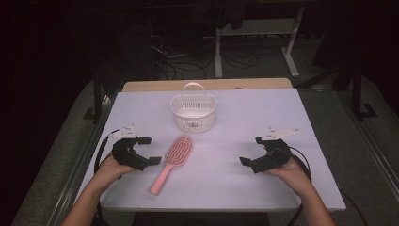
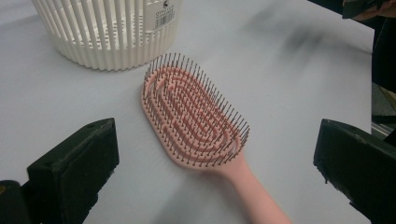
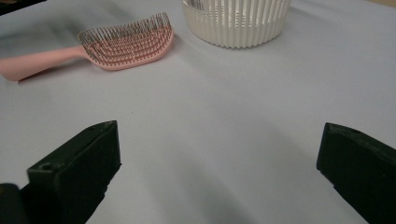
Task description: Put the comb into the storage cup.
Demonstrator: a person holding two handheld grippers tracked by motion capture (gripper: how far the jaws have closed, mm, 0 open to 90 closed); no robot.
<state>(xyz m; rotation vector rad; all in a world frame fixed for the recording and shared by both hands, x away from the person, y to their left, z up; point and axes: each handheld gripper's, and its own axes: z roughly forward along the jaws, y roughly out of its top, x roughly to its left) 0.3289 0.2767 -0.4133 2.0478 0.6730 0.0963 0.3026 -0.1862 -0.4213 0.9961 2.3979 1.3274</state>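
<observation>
The left gripper (image 1: 148, 150) is spread wide with nothing in it, the pink hairbrush (image 1: 173, 160) lying bristles-up just beyond its jaws. The right gripper (image 1: 251, 151) is likewise spread and empty, well apart from the brush. The white basket (image 1: 193, 113) stands beyond the brush head, seemingly not touching it.

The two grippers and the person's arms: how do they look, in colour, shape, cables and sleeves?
Both are alike: the left gripper and the right gripper are black and angular, each with two blocky black fingers. A pale grey three-cornered plate sits on top of each, and a black cable trails from each towards the person. The forearms are bare, with no sleeves in view. I can make out no markings.
</observation>
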